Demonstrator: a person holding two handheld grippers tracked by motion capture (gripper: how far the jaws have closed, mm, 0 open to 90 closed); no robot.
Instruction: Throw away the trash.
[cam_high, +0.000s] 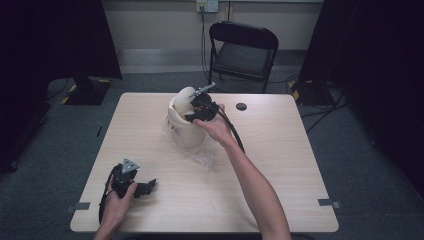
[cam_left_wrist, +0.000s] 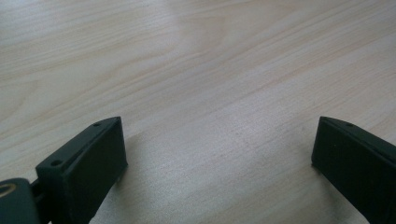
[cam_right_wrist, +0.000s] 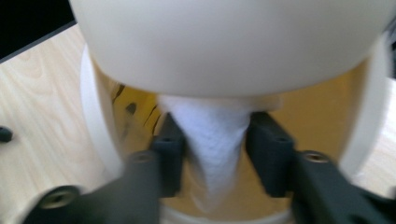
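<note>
R gripper (cam_right_wrist: 212, 154) jaws pinch a white tissue tuft (cam_right_wrist: 212, 135) inside the cream tub (cam_high: 182, 122) mid-table, under its tipped lid (cam_right_wrist: 233, 42). Risk: thin grip, tuft could tear, or the pull tips the tub. L gripper (cam_left_wrist: 215, 158) jaws spread wide, idle on table (cam_left_wrist: 196, 56), not bracing anything.

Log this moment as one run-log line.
right tongs: shut on white tissue inside cream round plastic bin | left tongs: open, over pale wooden table
</note>
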